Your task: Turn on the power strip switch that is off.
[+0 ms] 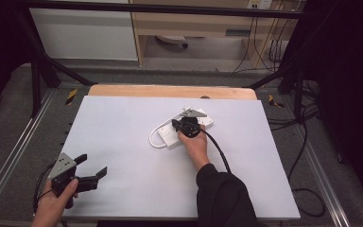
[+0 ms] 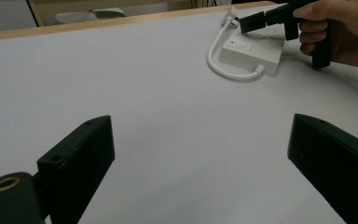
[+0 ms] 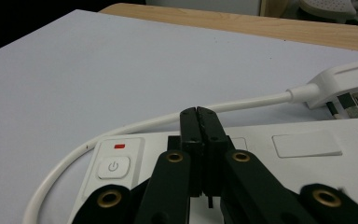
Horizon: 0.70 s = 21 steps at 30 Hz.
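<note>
We judge the step in hand to be work on the top face of the white power strip (image 1: 170, 137), which lies on the white board (image 1: 123, 142) right of centre, its cable (image 1: 154, 138) looping round the left end to the plug (image 3: 335, 88) beside its far edge. To do this well, we keep the tool upright over the strip, approach from above, and avoid the power button (image 3: 113, 167) at the near end, which sits just left of the jaws. We also keep clear of the cable so the strip does not shift.

The right gripper (image 3: 199, 135) is clenched: its jaws meet with no gap between them. They stand over the strip's top face near the first socket; we cannot tell whether the tips touch it, and nothing is seen between them.

The left gripper (image 1: 90, 166) is released, jaws spread wide, near the board's near left corner, well apart from the strip and holding nothing.
</note>
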Motion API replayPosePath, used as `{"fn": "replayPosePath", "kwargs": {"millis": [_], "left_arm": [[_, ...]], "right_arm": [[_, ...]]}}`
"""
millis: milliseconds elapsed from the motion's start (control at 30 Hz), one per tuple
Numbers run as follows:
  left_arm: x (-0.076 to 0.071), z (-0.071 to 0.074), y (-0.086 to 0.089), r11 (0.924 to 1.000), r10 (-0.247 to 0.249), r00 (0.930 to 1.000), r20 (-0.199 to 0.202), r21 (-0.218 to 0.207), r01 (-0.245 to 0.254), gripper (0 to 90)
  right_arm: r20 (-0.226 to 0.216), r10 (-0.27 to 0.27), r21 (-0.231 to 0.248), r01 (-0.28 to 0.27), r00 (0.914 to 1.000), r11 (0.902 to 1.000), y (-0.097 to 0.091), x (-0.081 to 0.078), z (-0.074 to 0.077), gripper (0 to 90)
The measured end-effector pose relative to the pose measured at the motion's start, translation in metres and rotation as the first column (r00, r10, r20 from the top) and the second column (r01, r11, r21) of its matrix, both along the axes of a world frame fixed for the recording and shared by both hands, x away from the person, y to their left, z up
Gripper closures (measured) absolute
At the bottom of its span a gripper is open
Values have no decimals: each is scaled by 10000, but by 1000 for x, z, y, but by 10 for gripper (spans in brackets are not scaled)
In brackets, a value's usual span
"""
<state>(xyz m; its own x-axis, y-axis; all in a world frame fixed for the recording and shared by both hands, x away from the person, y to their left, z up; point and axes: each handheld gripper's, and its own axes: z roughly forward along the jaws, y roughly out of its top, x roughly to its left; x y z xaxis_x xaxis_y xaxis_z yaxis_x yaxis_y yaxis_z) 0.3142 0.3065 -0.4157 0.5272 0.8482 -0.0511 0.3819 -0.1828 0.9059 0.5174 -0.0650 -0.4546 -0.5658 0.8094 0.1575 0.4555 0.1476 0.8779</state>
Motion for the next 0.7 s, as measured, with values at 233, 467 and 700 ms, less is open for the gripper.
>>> {"fn": "replayPosePath", "kwargs": {"millis": [233,467,700], "left_arm": [[0,0,-1,10000,18,10000,10,-7,-18,73],[0,0,-1,10000,11,10000,6,1,-11,73],[0,0,-1,10000,7,10000,0,7,-7,74]], "right_arm": [[86,-5,-83,6,10000,10000,1,-1,0,900],[161,-42,-108,43,9999,9999,2,-2,-1,900],[196,-226,-4,226,9996,9997,3,-3,-2,900]]}}
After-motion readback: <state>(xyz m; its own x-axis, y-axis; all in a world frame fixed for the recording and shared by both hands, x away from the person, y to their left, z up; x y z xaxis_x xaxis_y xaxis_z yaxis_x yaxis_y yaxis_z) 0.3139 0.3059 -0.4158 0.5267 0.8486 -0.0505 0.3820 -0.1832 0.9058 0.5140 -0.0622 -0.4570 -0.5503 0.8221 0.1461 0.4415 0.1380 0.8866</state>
